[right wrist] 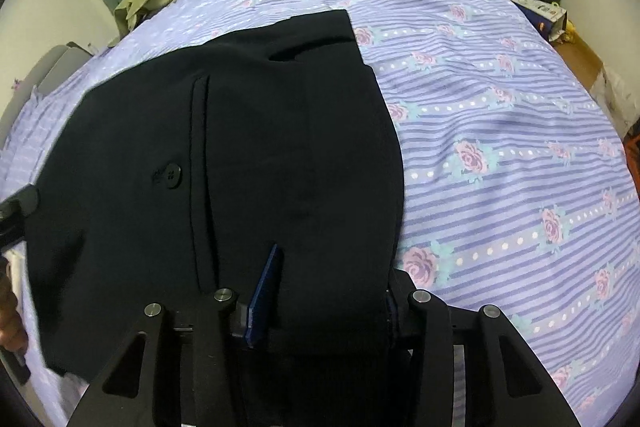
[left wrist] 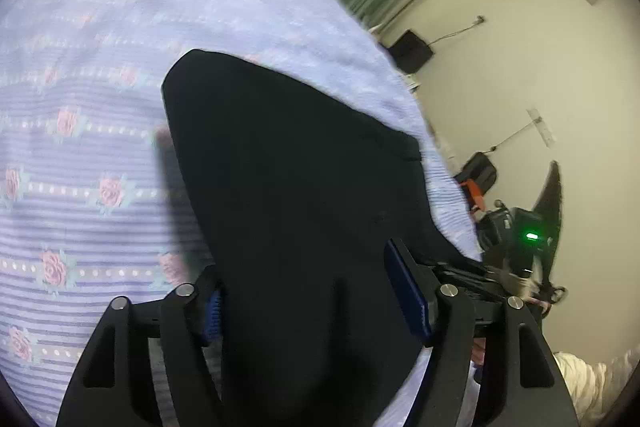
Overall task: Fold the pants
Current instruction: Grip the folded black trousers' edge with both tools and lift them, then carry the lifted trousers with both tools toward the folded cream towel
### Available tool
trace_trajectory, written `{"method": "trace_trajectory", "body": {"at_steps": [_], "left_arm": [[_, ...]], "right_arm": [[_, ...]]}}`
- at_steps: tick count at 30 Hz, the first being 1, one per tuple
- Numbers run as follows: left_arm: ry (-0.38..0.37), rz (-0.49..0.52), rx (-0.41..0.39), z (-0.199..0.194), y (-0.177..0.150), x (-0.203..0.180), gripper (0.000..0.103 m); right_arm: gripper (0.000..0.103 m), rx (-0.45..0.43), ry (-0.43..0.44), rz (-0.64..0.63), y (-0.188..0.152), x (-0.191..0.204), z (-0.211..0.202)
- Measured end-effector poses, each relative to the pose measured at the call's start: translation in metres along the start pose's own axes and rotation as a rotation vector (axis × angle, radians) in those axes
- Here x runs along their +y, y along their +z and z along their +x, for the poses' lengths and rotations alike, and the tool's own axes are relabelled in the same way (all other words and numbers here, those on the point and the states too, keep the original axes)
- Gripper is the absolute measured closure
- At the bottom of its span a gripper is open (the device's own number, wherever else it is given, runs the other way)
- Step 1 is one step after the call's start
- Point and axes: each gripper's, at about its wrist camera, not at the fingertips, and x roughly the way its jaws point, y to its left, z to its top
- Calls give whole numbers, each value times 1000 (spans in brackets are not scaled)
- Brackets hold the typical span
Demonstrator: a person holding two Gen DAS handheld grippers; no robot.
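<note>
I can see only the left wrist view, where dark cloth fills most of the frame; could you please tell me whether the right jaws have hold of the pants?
Observer: Yes. In the right wrist view, the right gripper has a fold of the black fabric pants pinched between its jaws, above the lilac striped, rose-patterned bedspread.
Operator: Thank you. Can you see any detail that tells which part of the pants faces up?
Observer: A round black button sits to the left of a long vertical pocket slit, both facing up.
</note>
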Motion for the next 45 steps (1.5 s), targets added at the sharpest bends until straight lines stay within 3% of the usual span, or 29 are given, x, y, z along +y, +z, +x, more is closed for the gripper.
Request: {"method": "trace_trajectory", "body": {"at_steps": [2, 3, 6, 8, 9, 11, 13, 17, 21, 27, 32, 39, 42, 45], "left_arm": [[90, -125, 127, 30, -1, 33, 38], [80, -135, 142, 36, -3, 38, 37], [73, -177, 119, 38, 1, 38, 32], [115, -189, 121, 40, 0, 32, 35], [140, -179, 123, 41, 2, 28, 41], [177, -161, 109, 32, 3, 14, 71], [230, -118, 80, 20, 5, -3, 84], [322, 8, 12, -6, 6, -40, 88], [417, 139, -21, -34, -4, -82, 88], [391, 116, -90, -113, -36, -114, 88], [407, 106, -146, -205, -82, -132, 88], [422, 133, -221, -332, -136, -159, 88], [417, 158, -262, -391, -165, -154, 88], [448, 202, -288, -423, -181, -154, 88]], "right_arm": [[58, -2, -5, -4, 3, 0, 2], [58, -3, -13, -7, 3, 2, 3], [57, -13, -39, -35, 6, 7, 4], [56, -22, -6, 6, 8, 1, 7], [56, -22, 16, 36, 9, -5, 8], [60, -16, 40, 64, 9, -8, 6], [69, -23, 22, 34, 11, -3, -4], [81, -58, 37, 10, 17, 3, -33], [83, -110, 57, -30, 13, 21, -78], [83, -166, 74, -91, -13, 43, -152], [83, -196, 87, -131, -39, 79, -219], [83, -222, 115, -211, -86, 147, -315], [83, -266, 121, -246, -113, 177, -356], [83, -330, 123, -255, -146, 208, -391]]}}
